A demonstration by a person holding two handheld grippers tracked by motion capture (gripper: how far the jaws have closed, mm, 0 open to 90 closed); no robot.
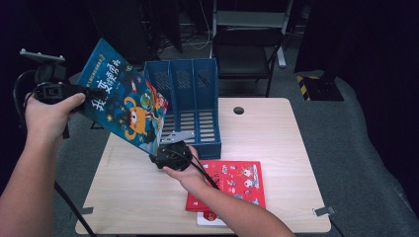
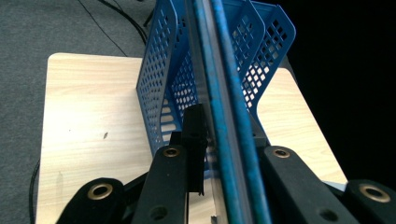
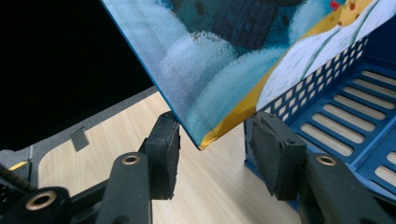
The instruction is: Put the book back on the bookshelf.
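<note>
A blue picture book (image 1: 123, 98) with a cartoon monster cover hangs tilted in the air over the table's left side. My left gripper (image 1: 81, 91) is shut on its upper left edge; in the left gripper view the book's edge (image 2: 224, 116) runs straight between the jaws of that gripper (image 2: 224, 154). My right gripper (image 1: 163, 147) sits just below the book's lowest corner (image 3: 201, 144), and it stands open (image 3: 217, 137) with the corner between its pads, touching neither. Directly behind stands a blue three-slot file rack (image 1: 197, 98).
A red picture book (image 1: 237, 182) lies flat on the wooden table (image 1: 276, 148) at the front, with a white item (image 1: 210, 218) under it. The rack (image 3: 336, 126) has open slotted compartments. A black chair (image 1: 247, 49) stands beyond the table.
</note>
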